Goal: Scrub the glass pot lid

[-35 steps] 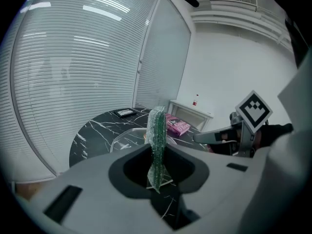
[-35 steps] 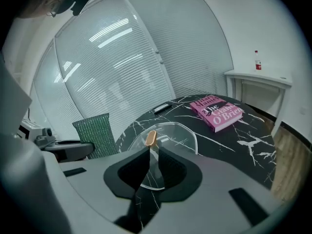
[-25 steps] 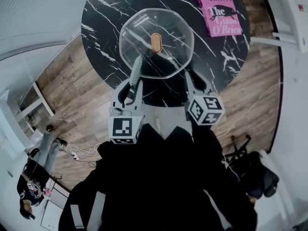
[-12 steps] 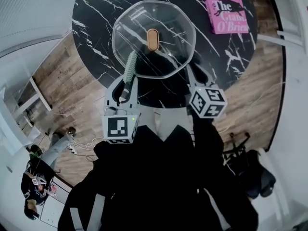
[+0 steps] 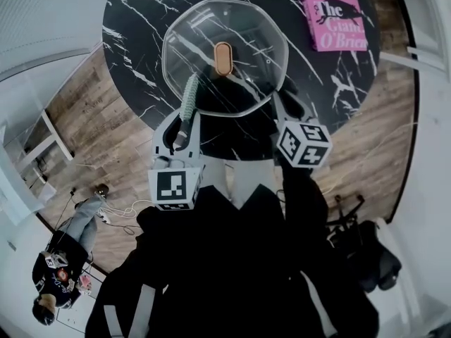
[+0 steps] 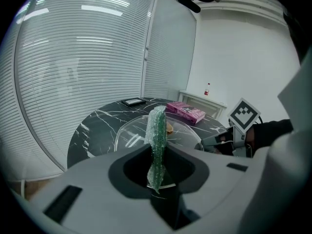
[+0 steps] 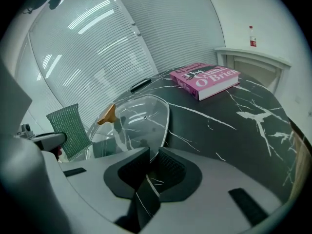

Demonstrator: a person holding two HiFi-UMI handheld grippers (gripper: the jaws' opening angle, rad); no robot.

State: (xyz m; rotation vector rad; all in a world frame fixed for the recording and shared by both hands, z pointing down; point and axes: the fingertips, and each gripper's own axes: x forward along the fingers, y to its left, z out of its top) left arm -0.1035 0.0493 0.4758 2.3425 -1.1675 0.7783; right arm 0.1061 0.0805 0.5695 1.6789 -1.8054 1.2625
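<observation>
Two grips, right tongs [image 5: 280, 110] pinching near rim of glass pot lid [image 5: 246, 41], left tongs [image 5: 183, 124] clamping green scrub pad [image 5: 188, 96] over that lid.

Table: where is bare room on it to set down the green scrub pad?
Bare marble lies left of the glass lid, out to the table rim, and right of it, nearer than the pink book. The lid crowds the middle.
</observation>
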